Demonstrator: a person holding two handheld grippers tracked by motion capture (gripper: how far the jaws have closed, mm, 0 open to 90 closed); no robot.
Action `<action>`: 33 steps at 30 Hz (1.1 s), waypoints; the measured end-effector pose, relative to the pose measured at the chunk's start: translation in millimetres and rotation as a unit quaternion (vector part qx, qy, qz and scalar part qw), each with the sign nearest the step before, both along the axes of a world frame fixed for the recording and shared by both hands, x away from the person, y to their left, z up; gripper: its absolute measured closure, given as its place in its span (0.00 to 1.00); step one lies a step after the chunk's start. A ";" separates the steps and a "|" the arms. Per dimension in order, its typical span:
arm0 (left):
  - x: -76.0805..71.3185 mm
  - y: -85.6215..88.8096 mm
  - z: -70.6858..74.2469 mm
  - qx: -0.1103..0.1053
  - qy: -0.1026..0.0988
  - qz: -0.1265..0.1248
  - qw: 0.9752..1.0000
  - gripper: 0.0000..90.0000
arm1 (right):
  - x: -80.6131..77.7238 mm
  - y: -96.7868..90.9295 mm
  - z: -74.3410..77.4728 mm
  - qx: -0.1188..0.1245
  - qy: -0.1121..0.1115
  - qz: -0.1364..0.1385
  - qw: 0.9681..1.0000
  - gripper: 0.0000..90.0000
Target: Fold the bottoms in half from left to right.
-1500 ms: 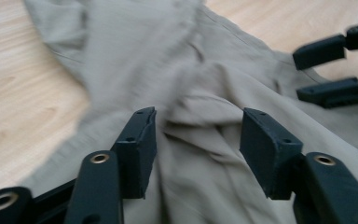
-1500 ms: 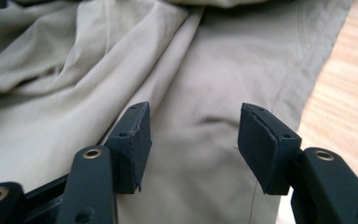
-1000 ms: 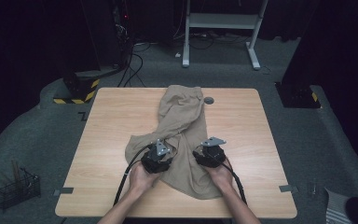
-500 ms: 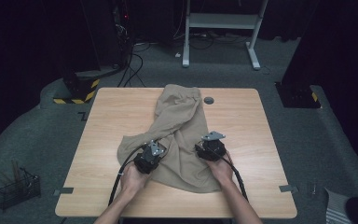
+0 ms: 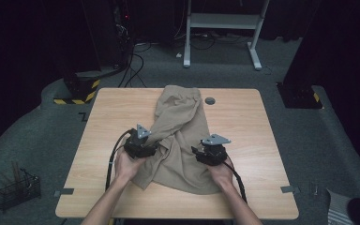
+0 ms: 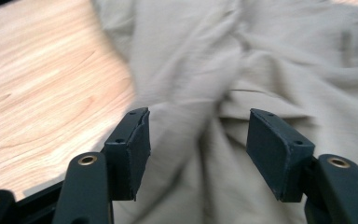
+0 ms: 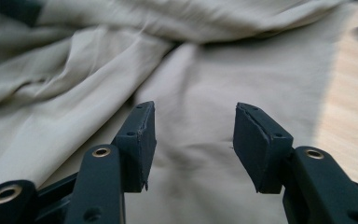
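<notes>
Your beige shorts point(image 5: 180, 136) are lying rumpled mid-table, running from 12 o'clock down to 6, so I'd say the flattening and folding is barely started. Your left tool point(image 6: 198, 140) has just been opening, its jaws apart over a bunched ridge, nothing pinched. Your right tool point(image 7: 193, 135) hovers spread wide over smooth cloth at 5 o'clock, holding nothing.

Soft matt beige cloth point(image 5: 183, 140) lies on a smooth wood-grain table point(image 5: 243, 117).

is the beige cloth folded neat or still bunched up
Bunched up. The beige cloth lies crumpled across the table, with twisted ridges and deep creases in both gripper views, and uneven edges with no flat folds.
</notes>
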State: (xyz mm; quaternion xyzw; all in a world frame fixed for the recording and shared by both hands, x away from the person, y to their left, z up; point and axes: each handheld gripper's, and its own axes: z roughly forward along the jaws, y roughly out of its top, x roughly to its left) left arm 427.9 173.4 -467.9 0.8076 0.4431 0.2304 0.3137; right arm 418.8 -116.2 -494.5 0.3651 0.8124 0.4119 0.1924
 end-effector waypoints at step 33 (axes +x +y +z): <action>50.1 -120.7 4.2 -0.058 0.095 -0.108 0.988 0.80 | 10.3 24.0 -29.3 -0.047 0.035 0.022 0.998 0.51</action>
